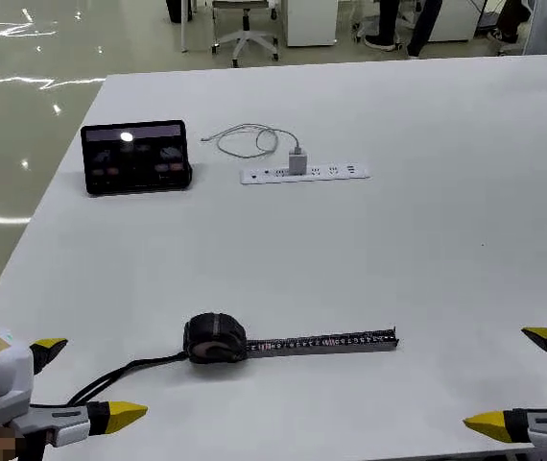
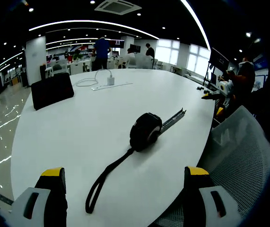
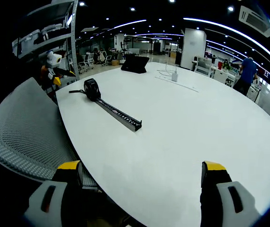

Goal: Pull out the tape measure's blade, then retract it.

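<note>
A black tape measure lies on the white table near the front edge. Its blade is drawn out to the right and lies flat, and a black wrist strap trails off to the left. The left gripper is open at the bottom left, just short of the strap, with nothing between its yellow tips. In the left gripper view the tape measure sits ahead of the left gripper. The right gripper is open at the bottom right, apart from the blade's end. From the right gripper the blade shows ahead on the left.
A dark tablet stands at the back left of the table. Beside it lies a white power strip with a plugged-in charger and a coiled cable. A grey mesh chair sits at the table's near edge.
</note>
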`<action>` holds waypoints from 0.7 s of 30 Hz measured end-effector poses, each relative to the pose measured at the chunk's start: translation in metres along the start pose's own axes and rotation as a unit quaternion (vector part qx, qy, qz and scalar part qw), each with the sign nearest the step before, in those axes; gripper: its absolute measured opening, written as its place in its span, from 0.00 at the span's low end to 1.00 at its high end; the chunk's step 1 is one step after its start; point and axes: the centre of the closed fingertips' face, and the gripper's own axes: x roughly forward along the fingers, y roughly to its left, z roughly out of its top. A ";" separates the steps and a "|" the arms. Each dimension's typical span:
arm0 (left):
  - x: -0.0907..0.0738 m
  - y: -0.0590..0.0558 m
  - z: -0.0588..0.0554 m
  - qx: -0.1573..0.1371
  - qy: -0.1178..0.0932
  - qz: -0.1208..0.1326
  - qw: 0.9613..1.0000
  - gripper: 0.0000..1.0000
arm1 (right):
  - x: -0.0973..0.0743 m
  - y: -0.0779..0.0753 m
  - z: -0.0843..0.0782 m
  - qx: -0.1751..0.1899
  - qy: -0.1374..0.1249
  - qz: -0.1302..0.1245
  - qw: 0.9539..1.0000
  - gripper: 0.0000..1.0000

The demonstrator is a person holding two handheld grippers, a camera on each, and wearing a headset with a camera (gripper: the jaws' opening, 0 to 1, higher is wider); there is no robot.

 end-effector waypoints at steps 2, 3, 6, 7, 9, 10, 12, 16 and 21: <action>-0.001 0.000 0.001 0.006 -0.002 0.002 1.000 1.00 | -0.005 0.001 -0.002 0.007 0.000 0.002 1.000 1.00; -0.001 0.001 0.002 0.007 -0.005 0.004 1.000 1.00 | -0.007 0.002 -0.003 0.004 -0.001 0.001 1.000 1.00; -0.003 0.005 0.007 0.003 -0.013 0.008 1.000 1.00 | -0.012 0.000 -0.007 0.006 0.001 -0.005 1.000 1.00; -0.004 0.005 0.007 0.004 -0.014 0.008 1.000 1.00 | -0.013 -0.001 -0.007 0.008 0.000 -0.005 1.000 1.00; -0.005 0.006 0.007 0.004 -0.014 0.007 1.000 1.00 | -0.013 0.000 -0.009 0.008 0.004 -0.005 1.000 1.00; -0.005 0.005 0.006 0.004 -0.013 0.005 1.000 1.00 | -0.013 0.000 -0.009 0.007 0.005 -0.005 1.000 1.00; -0.007 0.009 0.002 0.007 -0.009 0.007 1.000 1.00 | -0.014 0.001 -0.008 0.008 0.004 -0.005 1.000 1.00; -0.010 0.013 0.003 0.005 -0.011 0.012 1.000 1.00 | -0.016 -0.001 -0.008 0.005 0.005 -0.006 1.000 1.00; -0.010 0.014 0.006 0.004 -0.015 0.013 1.000 1.00 | -0.018 -0.004 -0.008 0.008 0.003 -0.009 1.000 1.00</action>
